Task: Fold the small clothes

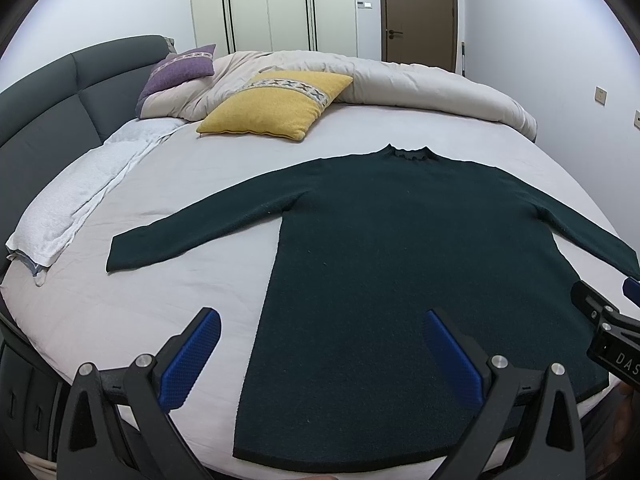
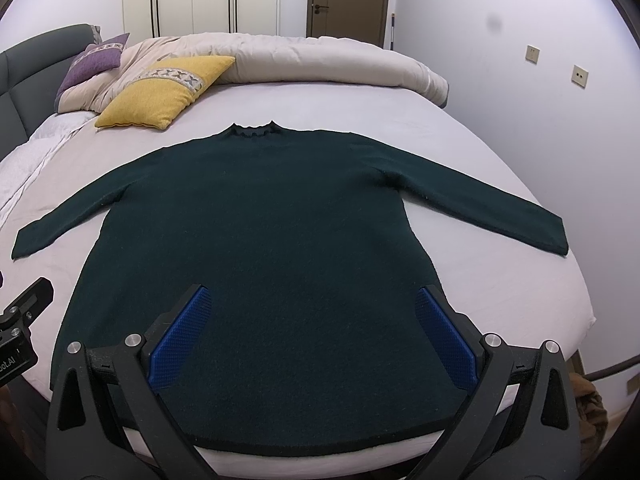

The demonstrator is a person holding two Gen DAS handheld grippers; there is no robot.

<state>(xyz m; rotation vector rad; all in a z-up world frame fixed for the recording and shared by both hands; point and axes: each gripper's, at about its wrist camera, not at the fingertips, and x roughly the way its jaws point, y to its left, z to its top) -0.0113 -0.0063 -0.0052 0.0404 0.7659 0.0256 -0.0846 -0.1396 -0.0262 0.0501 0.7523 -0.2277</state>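
A dark green long-sleeved sweater (image 1: 400,240) lies flat on the bed, collar away from me, both sleeves spread out; it also shows in the right wrist view (image 2: 272,232). My left gripper (image 1: 320,328) is open and empty, hovering above the sweater's lower left hem edge. My right gripper (image 2: 312,308) is open and empty, hovering above the sweater's lower right part. The right gripper's body shows at the right edge of the left wrist view (image 1: 608,332). The left gripper's body shows at the left edge of the right wrist view (image 2: 20,320).
The bed's light grey sheet (image 1: 160,280) bears a yellow pillow (image 1: 276,108), a purple pillow (image 1: 180,68), a rolled beige duvet (image 1: 400,80) at the far side and a white towel (image 1: 80,200) on the left. A dark headboard (image 1: 48,96) stands left.
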